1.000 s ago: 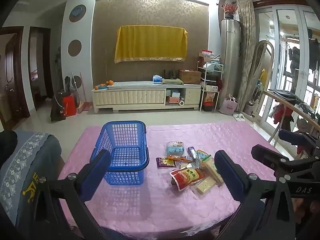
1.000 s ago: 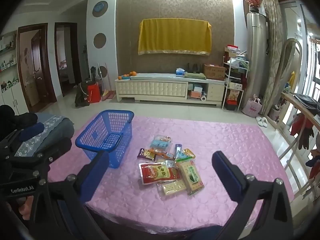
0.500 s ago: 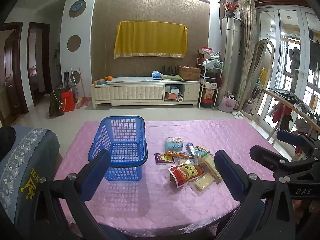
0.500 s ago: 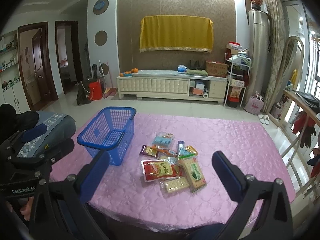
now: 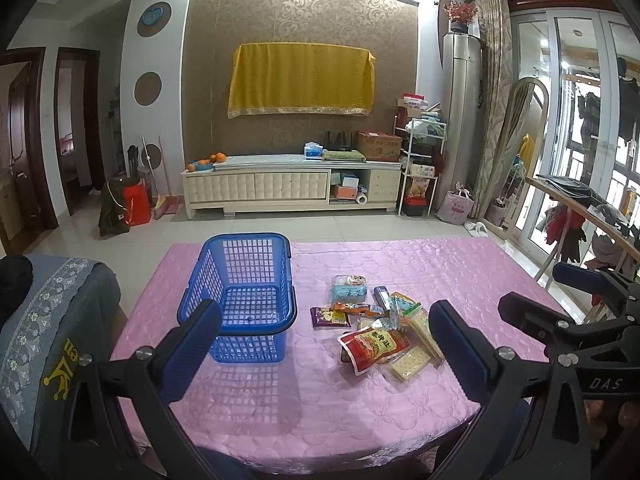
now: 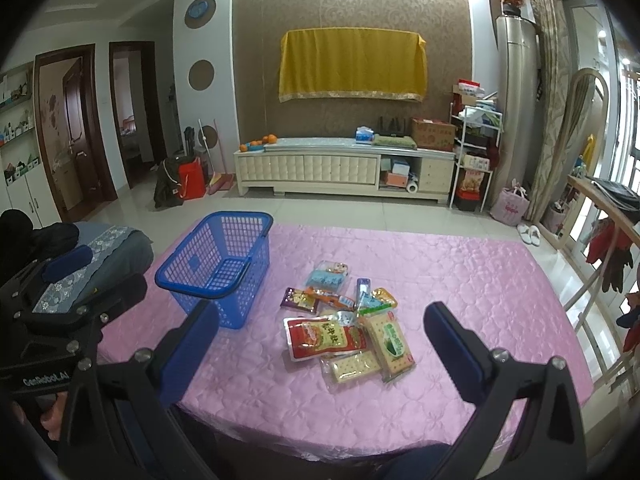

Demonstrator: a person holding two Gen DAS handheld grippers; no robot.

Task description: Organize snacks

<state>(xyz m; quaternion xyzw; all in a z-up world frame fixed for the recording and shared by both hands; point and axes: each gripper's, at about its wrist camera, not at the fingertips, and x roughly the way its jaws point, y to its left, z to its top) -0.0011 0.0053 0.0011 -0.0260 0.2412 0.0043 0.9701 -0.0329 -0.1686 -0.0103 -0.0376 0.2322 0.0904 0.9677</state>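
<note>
An empty blue plastic basket (image 5: 244, 292) stands on the pink table (image 5: 304, 400), left of a pile of snack packets (image 5: 376, 328). The pile holds a red packet (image 5: 374, 346), cracker packs (image 5: 408, 364), a light blue packet (image 5: 349, 292) and several small ones. My left gripper (image 5: 324, 344) is open and empty, above the table's near edge. My right gripper (image 6: 320, 344) is open and empty, held before the pile (image 6: 344, 324); the basket (image 6: 218, 264) is to its left. Each gripper shows at the other view's edge.
A chair with a grey embroidered cover (image 5: 48, 340) stands at the table's left. A clothes rack (image 5: 580, 216) stands to the right. A white TV cabinet (image 5: 292, 188) lines the far wall beyond open floor.
Both grippers have risen and tilted slightly, so the table, basket and snacks sit a little lower and further in view. Nothing on the table has moved.
</note>
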